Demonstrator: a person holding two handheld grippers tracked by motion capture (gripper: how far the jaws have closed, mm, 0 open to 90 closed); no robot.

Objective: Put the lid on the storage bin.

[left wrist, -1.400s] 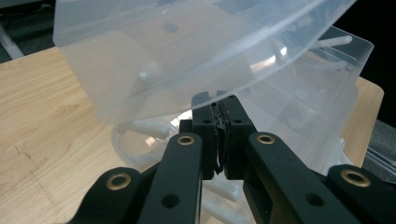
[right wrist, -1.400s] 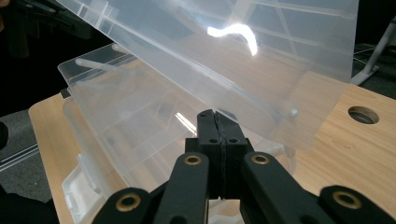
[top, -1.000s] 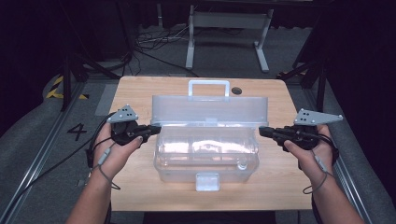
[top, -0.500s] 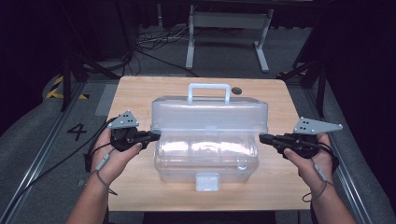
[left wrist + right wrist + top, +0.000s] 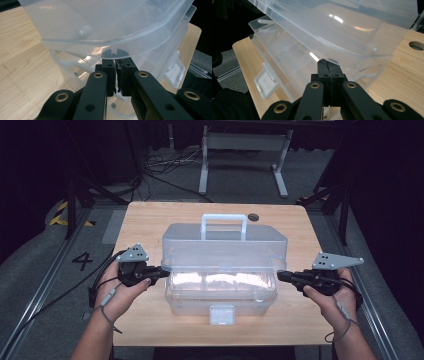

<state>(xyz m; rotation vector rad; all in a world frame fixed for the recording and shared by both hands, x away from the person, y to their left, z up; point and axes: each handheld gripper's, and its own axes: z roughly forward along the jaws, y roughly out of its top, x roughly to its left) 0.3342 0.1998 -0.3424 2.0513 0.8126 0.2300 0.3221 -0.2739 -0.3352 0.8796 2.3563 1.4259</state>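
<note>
A clear plastic toolbox [image 5: 220,295] stands mid-table, its lid [image 5: 225,247] half raised and tilted toward me, handle [image 5: 223,220] on top. My left gripper [image 5: 165,269] is shut, its tips against the lid's left end; in the left gripper view the gripper [image 5: 117,53] sits just under the lid's rim [image 5: 100,47], seen through the plastic. My right gripper [image 5: 280,275] is shut too, tips at the lid's right end; in the right gripper view the gripper [image 5: 327,61] touches beneath the lid [image 5: 342,27]. Nothing is pinched between either pair of jaws.
The box's white latch [image 5: 222,314] hangs at its front, near the table's [image 5: 145,220] front edge. A round hole [image 5: 253,217] lies in the tabletop behind the box. A metal stand [image 5: 245,142] and cables sit on the floor beyond.
The lid has tipped further forward and down over the box. Both grippers have come a little toward me with the lid's ends.
</note>
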